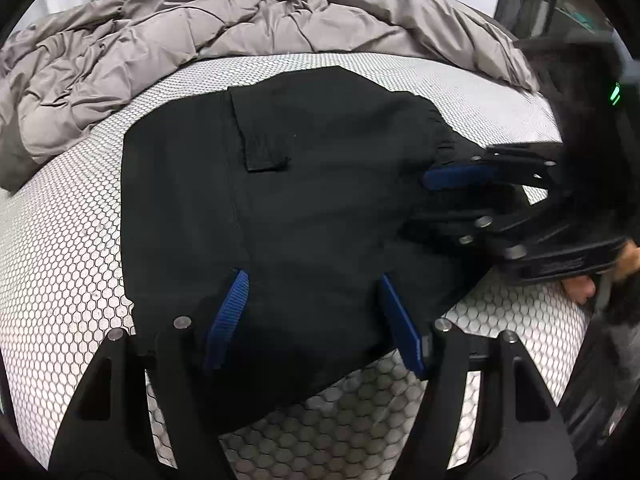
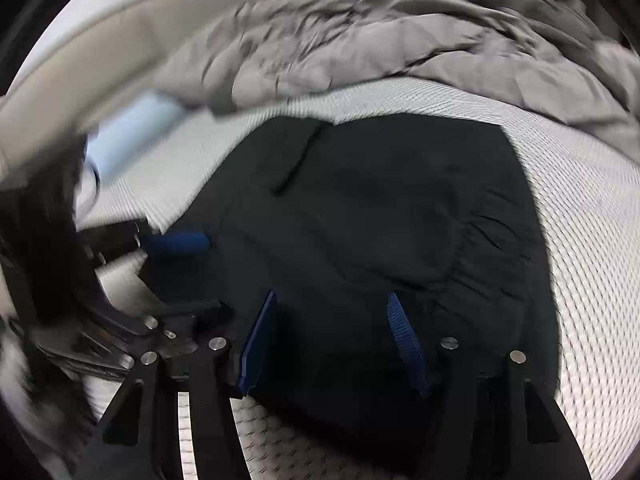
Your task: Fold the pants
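left gripper (image 1: 312,320): fingers spread apart over near edge of pants, gripping nothing | right gripper (image 2: 332,338): fingers likewise apart above cloth | pants (image 1: 320,208): black, folded into a compact stack, flat on mattress (image 1: 60,260) directly ahead of both grippers | blanket (image 1: 200,32): grey, rumpled, beyond pants | right view blurred

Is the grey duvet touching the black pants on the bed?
Apart. In the left wrist view a strip of white honeycomb mattress shows between the grey duvet and the far edge of the black pants.
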`<control>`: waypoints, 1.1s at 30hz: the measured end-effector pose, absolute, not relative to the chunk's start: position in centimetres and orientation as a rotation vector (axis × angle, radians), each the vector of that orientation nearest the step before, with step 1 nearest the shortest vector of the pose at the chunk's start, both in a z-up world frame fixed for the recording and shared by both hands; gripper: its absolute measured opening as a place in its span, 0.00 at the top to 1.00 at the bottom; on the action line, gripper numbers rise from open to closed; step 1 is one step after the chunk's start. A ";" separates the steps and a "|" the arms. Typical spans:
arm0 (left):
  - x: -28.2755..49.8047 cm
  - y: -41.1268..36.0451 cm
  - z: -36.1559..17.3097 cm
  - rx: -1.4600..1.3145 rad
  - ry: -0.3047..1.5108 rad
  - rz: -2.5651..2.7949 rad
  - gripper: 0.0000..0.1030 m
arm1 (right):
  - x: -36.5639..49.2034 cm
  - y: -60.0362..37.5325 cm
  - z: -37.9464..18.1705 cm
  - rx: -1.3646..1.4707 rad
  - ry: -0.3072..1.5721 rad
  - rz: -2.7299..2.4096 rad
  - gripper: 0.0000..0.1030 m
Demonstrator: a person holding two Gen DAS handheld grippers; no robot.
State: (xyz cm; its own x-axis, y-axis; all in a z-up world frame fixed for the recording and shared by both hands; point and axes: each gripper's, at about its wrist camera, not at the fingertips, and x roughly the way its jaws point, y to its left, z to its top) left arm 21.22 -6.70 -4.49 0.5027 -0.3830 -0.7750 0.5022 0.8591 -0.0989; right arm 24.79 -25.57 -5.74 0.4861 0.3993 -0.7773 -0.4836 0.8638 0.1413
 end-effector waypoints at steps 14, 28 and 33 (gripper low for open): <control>22.9 -3.4 -1.4 0.046 0.809 -0.480 0.37 | 24.0 -27.0 -3.6 -0.102 0.838 0.486 0.52; 25.2 -2.1 -4.5 0.131 0.880 -0.456 0.34 | 26.6 -27.0 -5.7 -0.217 0.878 0.393 0.54; 25.5 -1.4 -1.4 0.042 0.786 -0.463 0.40 | 27.0 -26.5 -3.5 -0.101 0.839 0.436 0.53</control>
